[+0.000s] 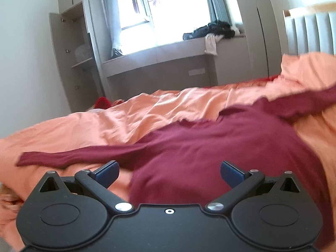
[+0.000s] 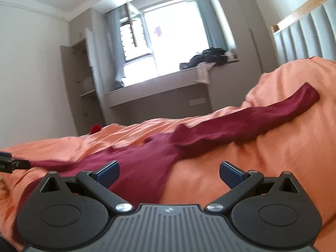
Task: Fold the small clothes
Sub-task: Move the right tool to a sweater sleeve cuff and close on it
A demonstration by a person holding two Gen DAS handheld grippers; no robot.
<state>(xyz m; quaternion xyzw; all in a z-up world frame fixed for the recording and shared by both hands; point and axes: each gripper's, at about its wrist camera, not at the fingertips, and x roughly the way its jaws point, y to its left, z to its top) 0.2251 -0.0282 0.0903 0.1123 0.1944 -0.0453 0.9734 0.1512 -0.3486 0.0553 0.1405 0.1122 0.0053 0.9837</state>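
On the bed (image 1: 84, 126), under an orange cover, lies my one garment: a dark red sweater (image 1: 220, 147), spread flat, front down or up I cannot tell. My left tongs (image 1: 169, 173) hang low over its lower body, blue pads spread wide, nothing between them. My right tongs (image 2: 169, 173) are spread just as wide and empty, over the sweater's right edge, one pad above red knit, the other above bare cover.

Room to move: from the left view, open cover runs left and ahead of the sweater, rumpled in soft ridges up to the far edge of the bed. The left sleeve (image 1: 73, 157) stretches out straight to the left, cuff well clear of the bed's edge. From the right view, the right sleeve (image 2: 252, 121) climbs up a hump of cover toward the padded headboard (image 2: 304, 35), cuff resting on the slope. Plenty of bare cover lies near the right tongs. At the left edge of that view I catch a dark tip of the left rig, blurred.

Beyond the bed, a window ledge (image 1: 157, 52) carries a heap of dark clothes (image 1: 210, 30). The sweater's neckline looks a bit bunched; the body lies fairly smooth.
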